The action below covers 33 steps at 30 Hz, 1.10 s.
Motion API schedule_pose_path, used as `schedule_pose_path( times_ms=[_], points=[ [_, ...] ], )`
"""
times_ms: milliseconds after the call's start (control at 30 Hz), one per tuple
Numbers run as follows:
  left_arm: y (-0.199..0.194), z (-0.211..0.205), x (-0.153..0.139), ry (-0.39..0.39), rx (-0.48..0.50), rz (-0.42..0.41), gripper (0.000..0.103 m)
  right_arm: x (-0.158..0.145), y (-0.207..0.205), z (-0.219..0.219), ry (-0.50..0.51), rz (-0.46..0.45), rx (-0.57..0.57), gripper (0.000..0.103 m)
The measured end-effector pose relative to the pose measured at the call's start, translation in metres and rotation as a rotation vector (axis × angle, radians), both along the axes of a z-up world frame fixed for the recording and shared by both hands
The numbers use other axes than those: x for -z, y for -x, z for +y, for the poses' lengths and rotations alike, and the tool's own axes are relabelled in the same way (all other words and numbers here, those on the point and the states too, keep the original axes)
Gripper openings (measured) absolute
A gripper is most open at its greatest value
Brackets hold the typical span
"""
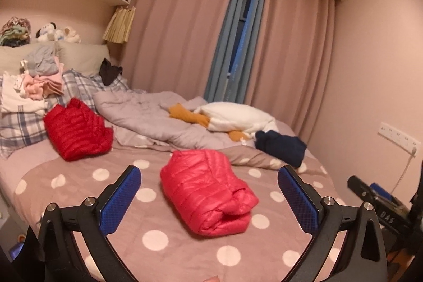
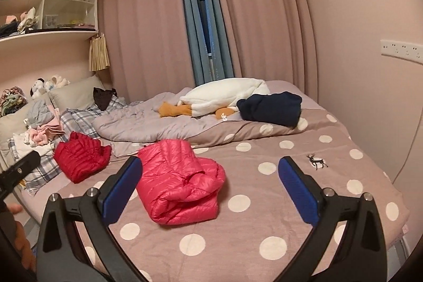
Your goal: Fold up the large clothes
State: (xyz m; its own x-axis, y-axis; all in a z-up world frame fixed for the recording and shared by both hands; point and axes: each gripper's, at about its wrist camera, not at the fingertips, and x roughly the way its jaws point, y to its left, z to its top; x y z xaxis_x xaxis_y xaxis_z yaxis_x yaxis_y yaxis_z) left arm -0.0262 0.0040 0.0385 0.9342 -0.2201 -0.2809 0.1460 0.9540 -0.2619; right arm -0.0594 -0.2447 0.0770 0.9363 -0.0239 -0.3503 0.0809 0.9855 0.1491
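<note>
Both tools, left tool (image 1: pixel 208 198) and right tool (image 2: pixel 210 190), gape empty above folded pink jacket (image 1: pixel 206 192).

My pink down jacket (image 1: pixel 208 189) looked glossy, quilted nylon; the red one (image 1: pixel 76 131) likewise. The bed's dotted cover (image 2: pixel 264 202) was matt cloth. My tool's blue pads (image 2: pixel 297 192) looked finely textured.

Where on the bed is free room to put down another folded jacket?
Free: the dotted cover right of the pink jacket, up to the navy garment, and in front of it. Crowded: by the red jacket and clothes pile.
</note>
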Motion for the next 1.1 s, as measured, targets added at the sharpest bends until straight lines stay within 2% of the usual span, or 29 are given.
schedule_pose_path(
  times_ms=[133,300,400,667,1100],
  points=[
    [0.0040,0.0009,-0.0004,0.013,-0.027,-0.013,0.102,0.0014,0.0003,-0.0017,-0.009,0.007,-0.007,0.103],
    [0.0066,0.0007,-0.0004,0.016,-0.082,-0.024,0.102,0.0022,0.0016,-0.0037,-0.013,0.013,0.063,0.103],
    [0.0051,-0.0002,-0.0001,0.008,-0.105,0.002,0.102,0.0022,0.0026,-0.0049,-0.030,0.024,0.067,0.103],
    [0.0005,-0.0037,0.0019,-0.004,-0.089,0.036,0.102,-0.0002,0.0035,-0.0008,-0.004,0.023,0.070,0.103],
    [0.0016,-0.0062,0.0018,-0.007,-0.059,0.044,0.102,0.0035,-0.0020,0.0037,0.006,0.043,0.067,0.103]
  ],
)
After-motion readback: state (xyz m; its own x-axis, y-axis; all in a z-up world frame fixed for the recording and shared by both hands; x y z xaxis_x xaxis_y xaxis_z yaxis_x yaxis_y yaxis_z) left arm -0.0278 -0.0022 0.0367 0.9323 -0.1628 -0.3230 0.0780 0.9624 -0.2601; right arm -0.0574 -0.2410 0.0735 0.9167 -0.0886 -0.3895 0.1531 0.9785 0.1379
